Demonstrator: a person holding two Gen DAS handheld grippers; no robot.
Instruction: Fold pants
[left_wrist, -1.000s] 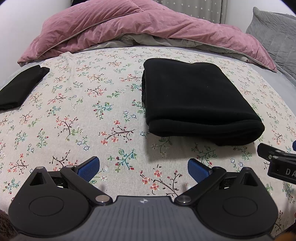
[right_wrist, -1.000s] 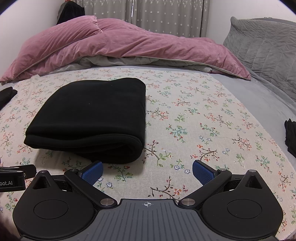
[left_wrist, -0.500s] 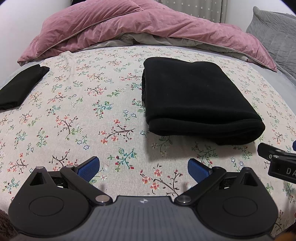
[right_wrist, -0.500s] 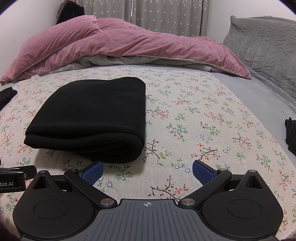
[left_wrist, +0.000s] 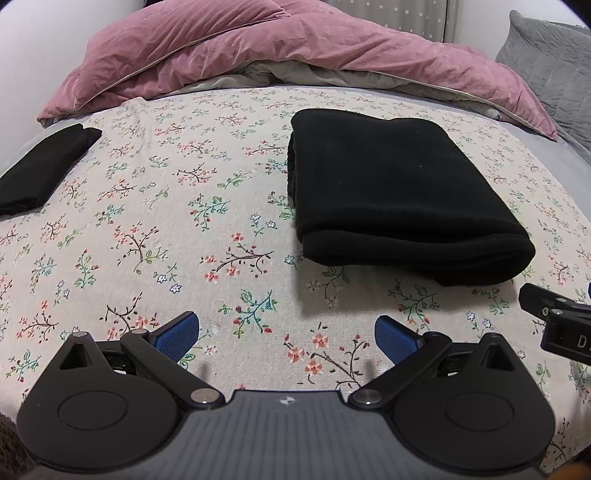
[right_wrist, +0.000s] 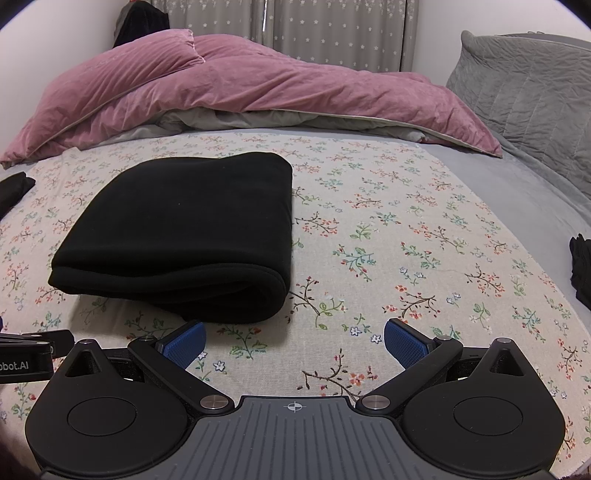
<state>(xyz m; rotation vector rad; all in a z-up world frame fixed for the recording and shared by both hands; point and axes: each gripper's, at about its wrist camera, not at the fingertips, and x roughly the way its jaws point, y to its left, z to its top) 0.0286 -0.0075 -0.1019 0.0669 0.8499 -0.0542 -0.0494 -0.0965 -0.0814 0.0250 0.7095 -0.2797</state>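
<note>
Black pants (left_wrist: 399, 192) lie folded in a thick rectangle on my floral sheet (left_wrist: 147, 229), ahead and right of my left gripper (left_wrist: 286, 334), whose blue pads are spread wide and hold nothing. From the right wrist, the pants (right_wrist: 184, 229) sit ahead-left, just beyond my right gripper (right_wrist: 293, 341), also wide apart and empty. A pink duvet (right_wrist: 258, 92) is heaped behind.

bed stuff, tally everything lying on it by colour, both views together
black: 3 - folded pants, folded garment at the left edge, dark bundle at the right edge
pink: 1 - duvet
grey: 1 - quilted pillow
total: 5
</note>
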